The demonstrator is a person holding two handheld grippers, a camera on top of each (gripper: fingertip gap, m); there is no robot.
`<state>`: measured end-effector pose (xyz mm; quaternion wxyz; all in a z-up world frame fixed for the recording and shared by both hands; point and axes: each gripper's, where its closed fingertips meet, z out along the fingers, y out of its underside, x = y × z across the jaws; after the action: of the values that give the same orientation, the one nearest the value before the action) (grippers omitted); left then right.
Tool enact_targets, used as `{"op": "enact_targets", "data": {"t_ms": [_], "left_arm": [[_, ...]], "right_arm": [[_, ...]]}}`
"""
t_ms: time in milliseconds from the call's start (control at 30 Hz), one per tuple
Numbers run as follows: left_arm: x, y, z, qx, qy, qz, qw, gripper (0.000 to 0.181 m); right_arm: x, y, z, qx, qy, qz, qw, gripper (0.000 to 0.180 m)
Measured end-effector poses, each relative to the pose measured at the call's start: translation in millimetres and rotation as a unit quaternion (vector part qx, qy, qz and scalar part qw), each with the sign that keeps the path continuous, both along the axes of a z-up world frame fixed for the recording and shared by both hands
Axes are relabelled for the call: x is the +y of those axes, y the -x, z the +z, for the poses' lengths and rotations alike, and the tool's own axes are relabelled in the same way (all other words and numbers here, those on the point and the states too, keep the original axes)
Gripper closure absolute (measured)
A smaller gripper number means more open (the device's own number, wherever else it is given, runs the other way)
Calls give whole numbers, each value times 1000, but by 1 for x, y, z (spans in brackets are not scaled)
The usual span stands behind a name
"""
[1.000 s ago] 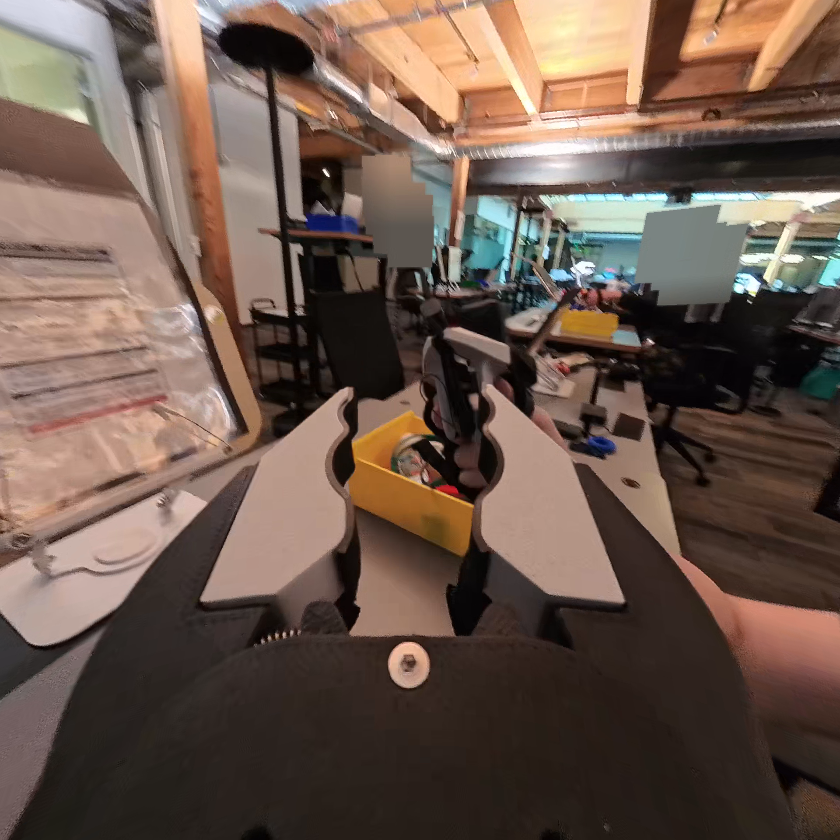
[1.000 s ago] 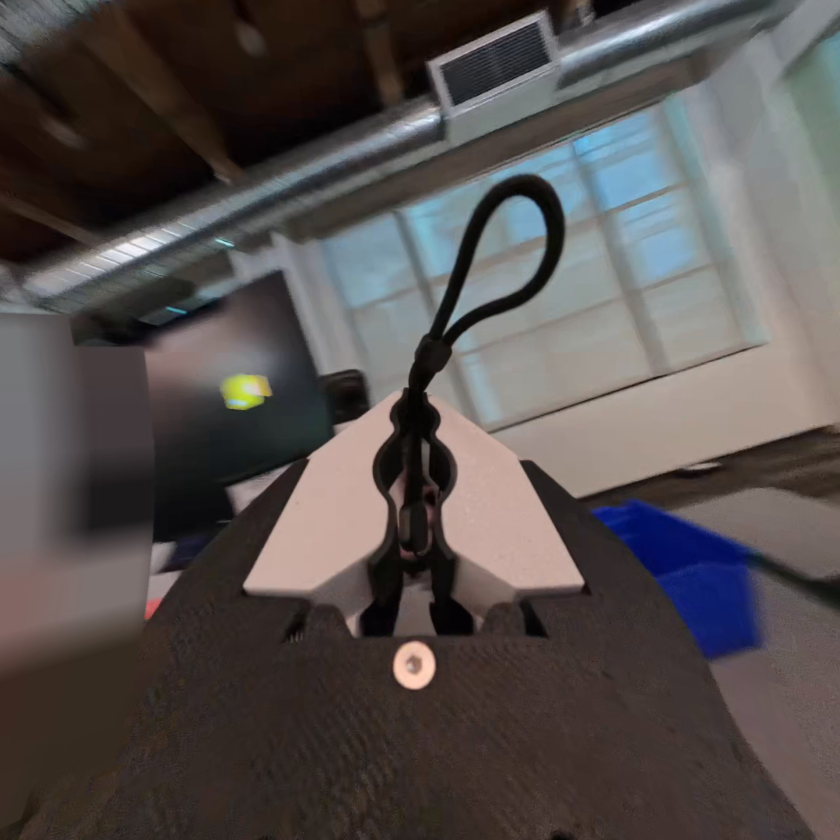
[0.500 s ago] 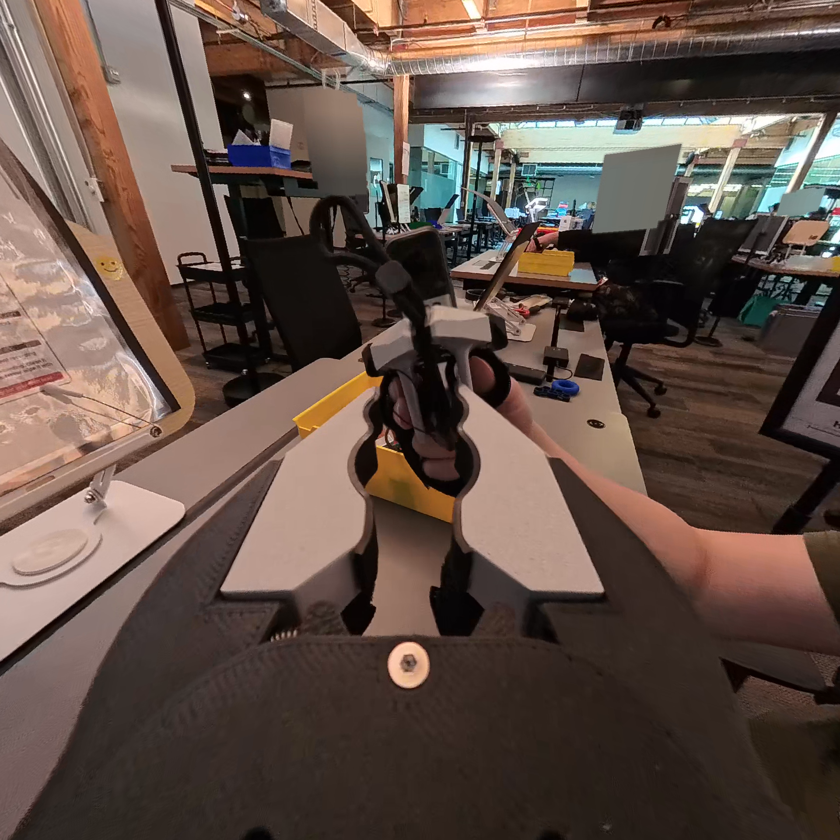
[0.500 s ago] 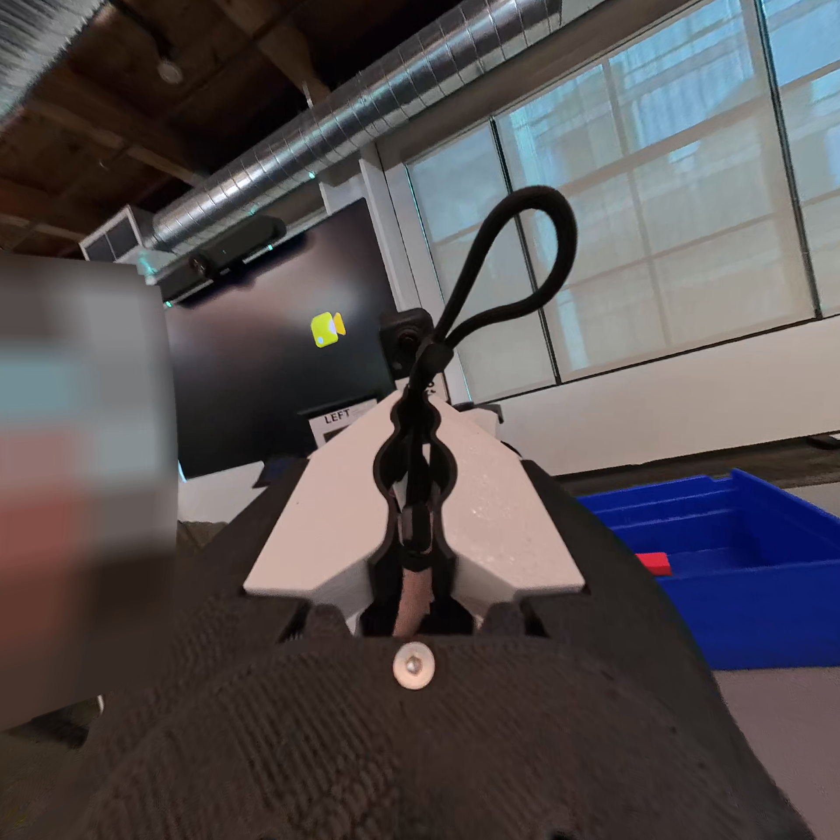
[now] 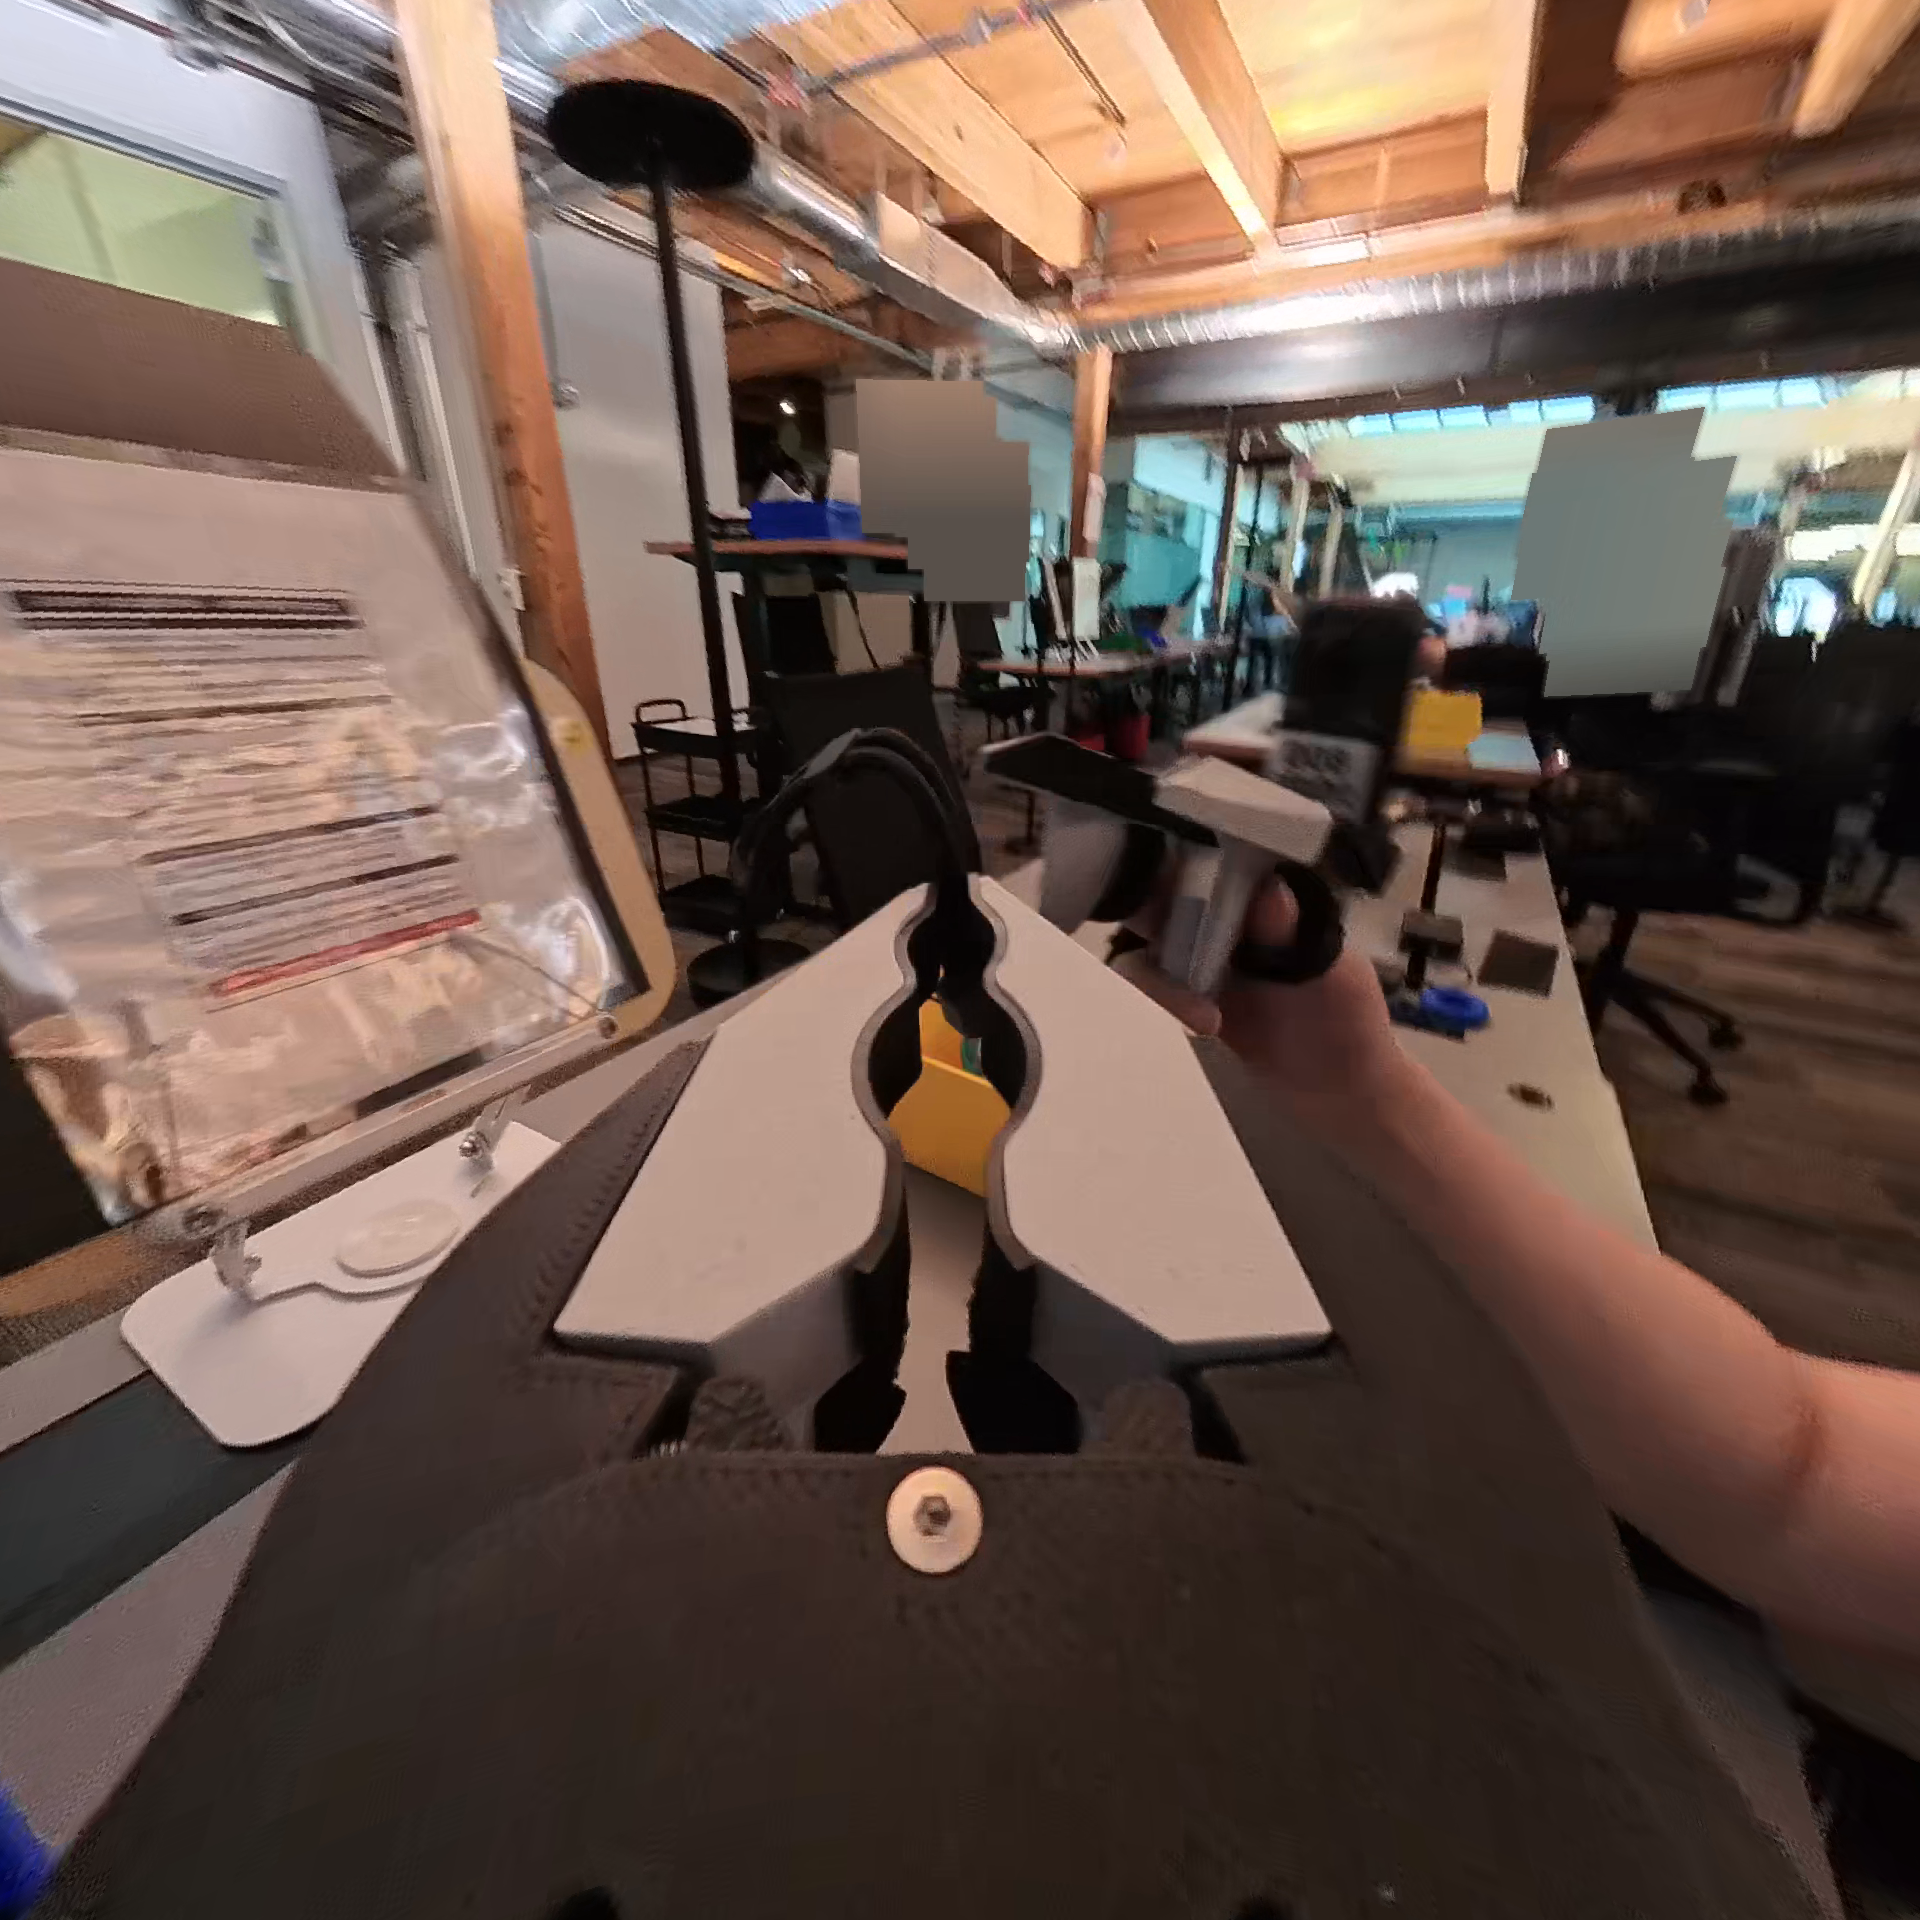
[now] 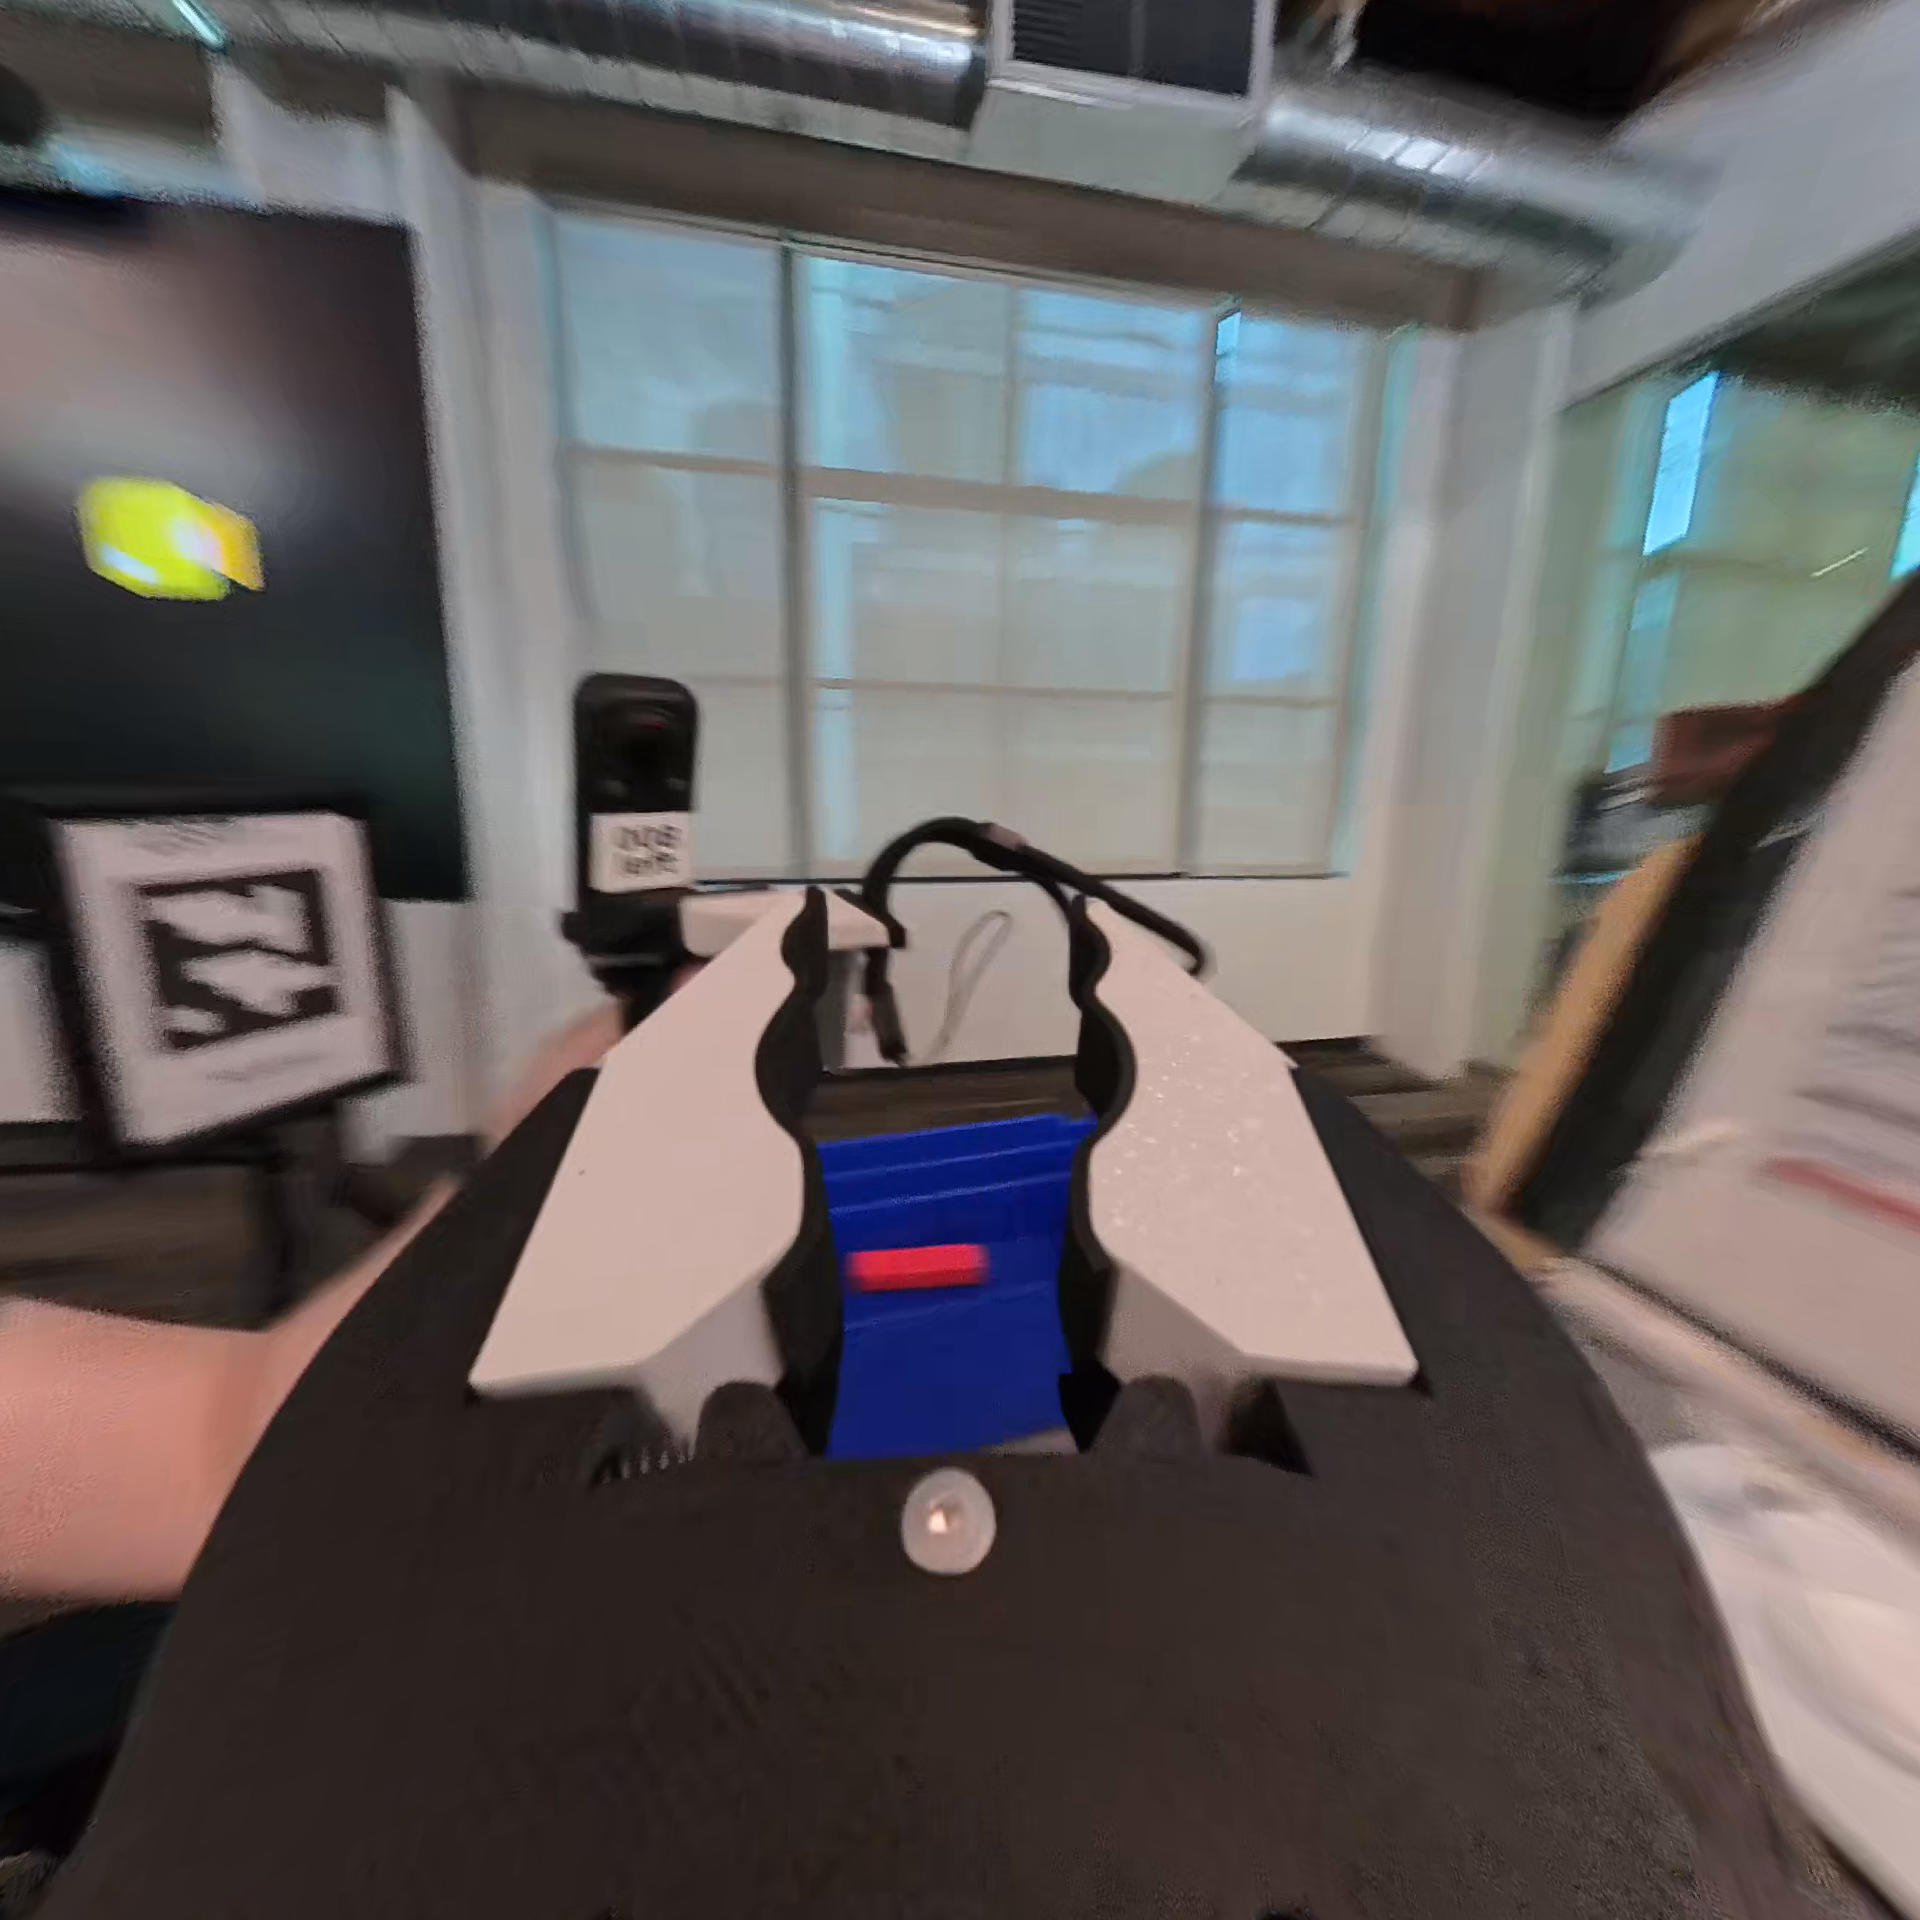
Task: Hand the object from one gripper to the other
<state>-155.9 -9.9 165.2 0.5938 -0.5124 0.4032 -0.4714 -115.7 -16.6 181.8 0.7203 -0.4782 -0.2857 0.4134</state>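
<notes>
The object is a black cord loop (image 5: 831, 800). My left gripper (image 5: 951, 909) is shut on the cord's lower end, and the loop arches up and to the left past the fingertips. My right gripper (image 6: 945, 920) is open and empty. From the right wrist view the cord (image 6: 977, 836) arcs just beyond its tips, held by the left gripper on the far side. The right gripper also shows in the left wrist view (image 5: 1101, 800), held in a hand to the right of the cord and apart from it.
A yellow bin (image 5: 951, 1127) shows through the left jaws on the grey desk (image 5: 1507, 1081). A blue bin (image 6: 935, 1351) with a red block (image 6: 920, 1268) lies below the right gripper. A framed sheet on a stand (image 5: 260, 831) stands at the left. A dark monitor (image 6: 208, 468) is behind.
The right gripper opened and let go of the cord. The left gripper closed on it. The right gripper drew away to the right in the left wrist view.
</notes>
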Motion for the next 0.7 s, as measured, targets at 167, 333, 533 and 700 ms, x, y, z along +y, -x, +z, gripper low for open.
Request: {"op": "enact_targets", "data": {"t_ms": [167, 333, 533, 700], "left_arm": [[44, 64, 25, -122, 99, 39, 987, 180], [69, 110, 31, -189, 143, 51, 970, 180], [63, 103, 22, -145, 148, 15, 978, 180], [32, 74, 11, -74, 145, -70, 984, 180]], "right_arm": [[-5, -19, 12, -132, -204, -262, 934, 132], [-11, 13, -2, -296, -336, -370, 814, 138], [-2, 59, -34, -395, -369, -356, 762, 139], [7, 64, -38, -391, -351, -369, 766, 136]]}}
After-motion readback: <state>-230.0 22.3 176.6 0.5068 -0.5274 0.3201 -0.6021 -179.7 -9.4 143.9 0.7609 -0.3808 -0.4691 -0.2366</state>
